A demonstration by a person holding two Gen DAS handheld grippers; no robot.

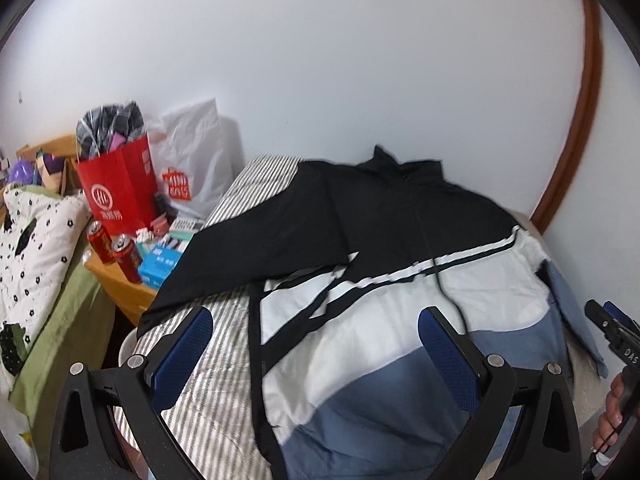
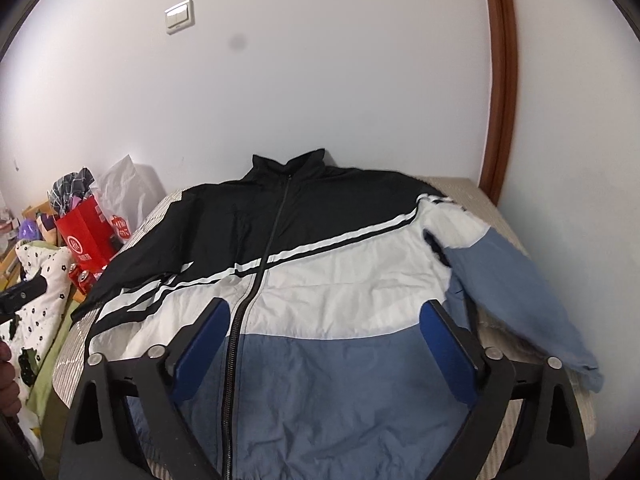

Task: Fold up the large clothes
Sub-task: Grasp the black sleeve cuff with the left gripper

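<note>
Both grippers poised over the spread jacket

Left gripper (image 1: 316, 352) and right gripper (image 2: 326, 344), jaws apart and empty, hover above the black, white and blue zip-front windbreaker (image 2: 320, 280); pinch each sleeve cleanly.

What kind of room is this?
Probably a bedroom. The jacket lies spread on a striped mattress, a flower-print quilt is bundled beside it, and a small wooden bedside table holds cans and bags.
</note>
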